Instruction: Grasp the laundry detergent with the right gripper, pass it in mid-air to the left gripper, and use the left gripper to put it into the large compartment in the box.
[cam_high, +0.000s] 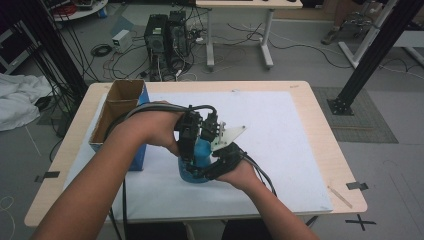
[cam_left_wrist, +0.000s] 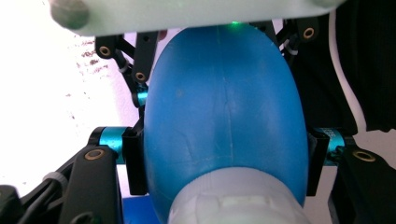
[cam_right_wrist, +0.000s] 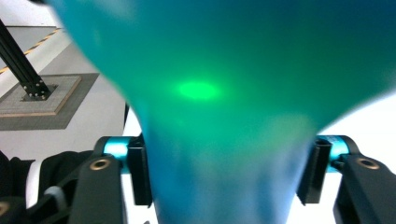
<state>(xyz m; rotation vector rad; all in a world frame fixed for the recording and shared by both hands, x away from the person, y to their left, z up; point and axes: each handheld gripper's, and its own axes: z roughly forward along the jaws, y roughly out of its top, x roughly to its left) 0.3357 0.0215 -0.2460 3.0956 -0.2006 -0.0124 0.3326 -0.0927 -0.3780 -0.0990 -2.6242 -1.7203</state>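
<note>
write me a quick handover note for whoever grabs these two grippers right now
Left gripper: shut on the blue bottle, pads pressing both sides of its body.
Right gripper: jaws around the bottle's narrower part; the right pad seems slightly off it, so treat this grip as loose.
Bottle stands on the white mat, beside the open cardboard box.
Done: bottle gripped.
Left: likely moving it, perhaps into the box.

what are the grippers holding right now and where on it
The left gripper is shut on the blue bottle, jaws pressing its two sides. The right gripper straddles the bottle's narrower part; its left jaw touches, the right stands slightly off.
</note>
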